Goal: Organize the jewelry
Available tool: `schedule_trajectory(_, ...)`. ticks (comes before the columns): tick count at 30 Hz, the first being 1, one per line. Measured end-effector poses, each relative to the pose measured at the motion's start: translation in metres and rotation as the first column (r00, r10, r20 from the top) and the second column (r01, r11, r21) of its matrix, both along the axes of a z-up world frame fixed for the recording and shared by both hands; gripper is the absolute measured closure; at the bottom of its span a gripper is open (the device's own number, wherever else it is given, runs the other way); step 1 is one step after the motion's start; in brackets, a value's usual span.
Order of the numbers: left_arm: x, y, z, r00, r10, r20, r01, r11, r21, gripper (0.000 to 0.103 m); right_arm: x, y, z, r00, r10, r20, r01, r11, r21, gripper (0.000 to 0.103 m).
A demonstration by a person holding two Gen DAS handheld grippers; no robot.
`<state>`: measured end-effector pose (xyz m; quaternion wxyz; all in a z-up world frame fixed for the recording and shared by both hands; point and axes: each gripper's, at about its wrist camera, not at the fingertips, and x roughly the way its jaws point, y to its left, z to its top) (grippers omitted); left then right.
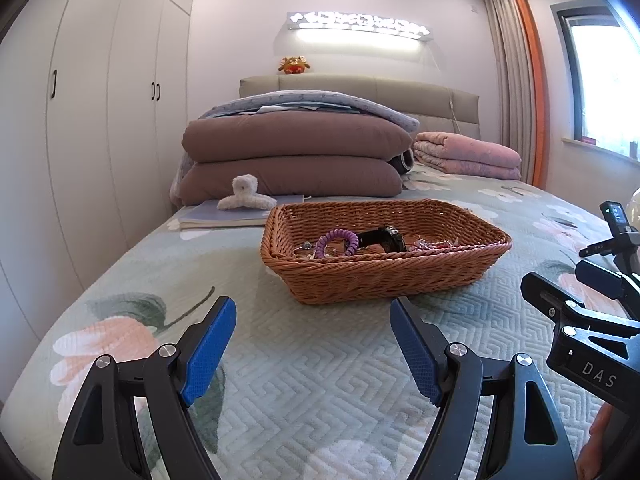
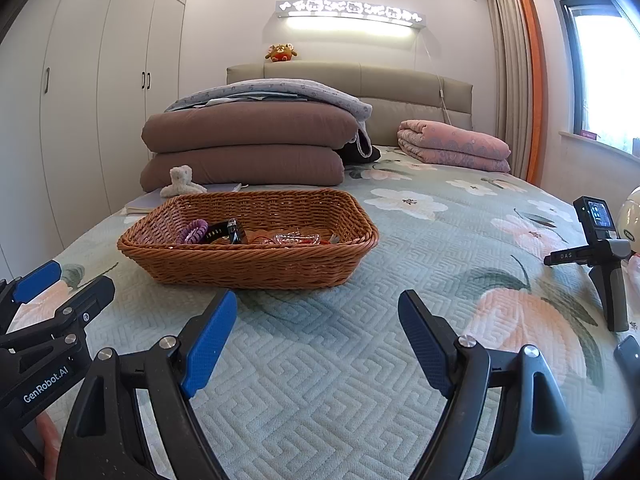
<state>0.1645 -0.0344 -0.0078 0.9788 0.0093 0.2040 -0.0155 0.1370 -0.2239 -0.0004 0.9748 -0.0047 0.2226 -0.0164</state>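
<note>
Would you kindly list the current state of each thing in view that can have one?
Left gripper: open, empty, short of the basket.
Right gripper: open, empty.
Brown woven wicker basket: upright on the bed, holding jewelry.
Purple coiled hair tie: inside the basket.
Black wristwatch: inside the basket.
White wardrobe doors: shut.
Long wall lamp: lit.

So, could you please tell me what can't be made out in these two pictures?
- Small jewelry in the wicker basket: both views, the near wall hides the floor; only the purple coil tie and black watch read clearly.
- Pinkish pieces: right wrist view, tangled and too small to name.
- Notebook under the fluffy hair claw: left wrist view, cover unreadable.
- Pale round object: right wrist view, cut by the edge.
</note>
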Motion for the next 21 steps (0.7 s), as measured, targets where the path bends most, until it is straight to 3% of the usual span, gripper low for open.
schedule_trajectory(21, 0.004, 0.0069, -0.0022, 1.0, 0.002, -0.023, -0.002, 1.0, -0.022, 0.023, 0.0, 0.0004, -0.0007, 1.0, 0.004, -0.003, -0.004, 1.0, -0.003, 0.018)
